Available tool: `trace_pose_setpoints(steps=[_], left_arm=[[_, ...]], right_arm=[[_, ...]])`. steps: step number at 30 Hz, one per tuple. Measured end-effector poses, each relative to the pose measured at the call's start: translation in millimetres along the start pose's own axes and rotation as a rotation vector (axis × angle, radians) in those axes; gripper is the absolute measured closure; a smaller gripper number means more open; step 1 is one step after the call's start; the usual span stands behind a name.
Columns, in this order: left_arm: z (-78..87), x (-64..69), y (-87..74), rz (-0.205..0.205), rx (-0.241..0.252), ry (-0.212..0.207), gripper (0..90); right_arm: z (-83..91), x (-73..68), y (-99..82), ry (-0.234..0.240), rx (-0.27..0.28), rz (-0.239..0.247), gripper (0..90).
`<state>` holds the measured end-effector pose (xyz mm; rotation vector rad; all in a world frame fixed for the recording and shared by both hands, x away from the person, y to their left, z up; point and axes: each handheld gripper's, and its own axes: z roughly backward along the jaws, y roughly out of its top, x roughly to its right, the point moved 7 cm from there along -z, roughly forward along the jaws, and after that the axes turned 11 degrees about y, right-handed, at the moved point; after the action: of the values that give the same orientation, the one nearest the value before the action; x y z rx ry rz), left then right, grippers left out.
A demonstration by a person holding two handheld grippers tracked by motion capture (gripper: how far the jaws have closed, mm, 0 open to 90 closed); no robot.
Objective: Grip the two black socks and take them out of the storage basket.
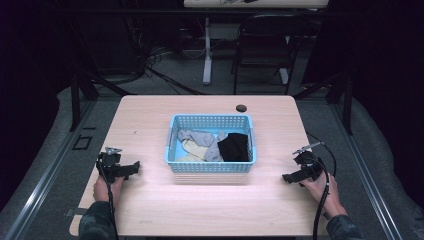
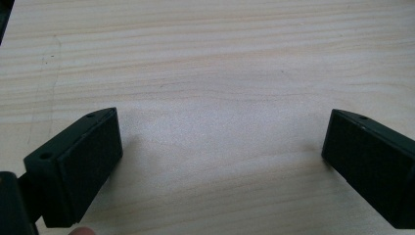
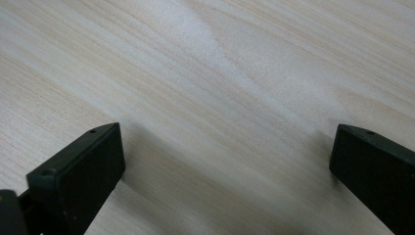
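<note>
In the high view, a light blue perforated plastic basket (image 1: 211, 144) sits at the middle of the pale wooden table (image 1: 150, 200), holding a heap of grey and cream cloths (image 1: 197, 144) on its left side and a black cloth (image 1: 234, 147) on its right. The left gripper (image 1: 131, 169) rests on the table well to the left of the basket, and the right gripper (image 1: 289, 177) well to its right, each held by a hand at the near edge. A small dark round disc (image 1: 241, 107) lies beyond the basket. In the left gripper view, the left gripper (image 2: 222, 147) has its black jaws spread wide over bare wood, nothing between them. In the right gripper view, the right gripper (image 3: 227, 156) likewise stands wide apart above bare wood grain, gripping nothing.
</note>
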<state>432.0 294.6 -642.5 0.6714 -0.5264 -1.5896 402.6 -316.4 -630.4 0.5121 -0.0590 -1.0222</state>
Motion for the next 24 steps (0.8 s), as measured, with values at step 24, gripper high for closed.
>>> trace_pose_setpoints(steps=[24], left_arm=[[-0.3, 0.0, 0.3, -0.002, 0.002, -0.001, 1.4]], right_arm=[[4.0, -0.3, 5.7, -0.003, -0.026, -0.001, 0.0]])
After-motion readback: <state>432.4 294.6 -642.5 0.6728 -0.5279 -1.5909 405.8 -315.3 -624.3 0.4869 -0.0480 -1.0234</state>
